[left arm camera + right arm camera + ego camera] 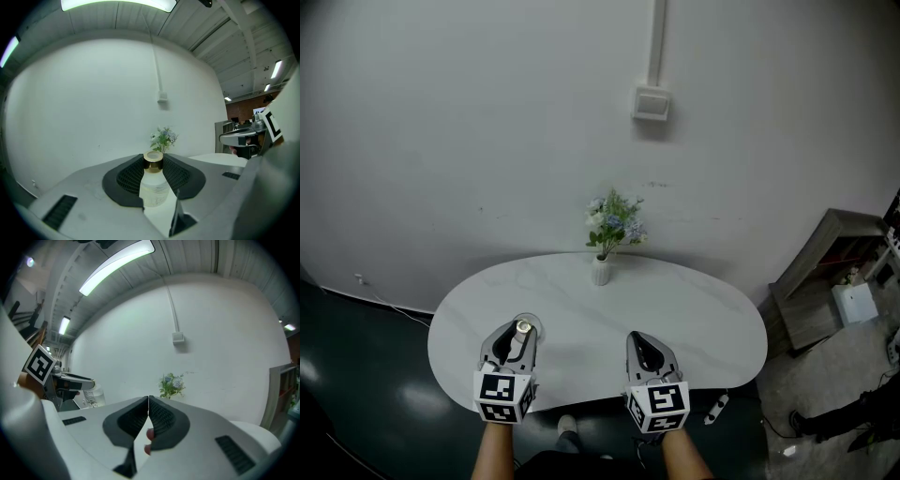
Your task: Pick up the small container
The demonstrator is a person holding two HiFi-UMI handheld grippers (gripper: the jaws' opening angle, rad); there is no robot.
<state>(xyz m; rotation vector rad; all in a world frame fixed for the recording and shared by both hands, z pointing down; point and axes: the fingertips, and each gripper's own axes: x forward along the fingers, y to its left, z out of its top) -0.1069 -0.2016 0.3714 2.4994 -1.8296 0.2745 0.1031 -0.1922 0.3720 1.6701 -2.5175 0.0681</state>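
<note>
The small container (153, 186) is a clear bottle with a gold cap (153, 160). It stands upright between the dark pads of my left gripper (153, 180), which is shut on its body. In the head view the left gripper (515, 345) is over the near left part of the white oval table (703, 319), and the gold cap (523, 327) shows between its fingers. From the right gripper view the bottle (94, 397) hangs under the left gripper at the left. My right gripper (640, 342) is near the table's front edge, its jaws (148, 401) shut on nothing.
A white vase (600, 271) of blue and white flowers (614, 220) stands at the table's far edge, by the white wall. A wooden shelf unit (825, 272) is on the floor to the right. A power strip (715, 406) lies on the floor.
</note>
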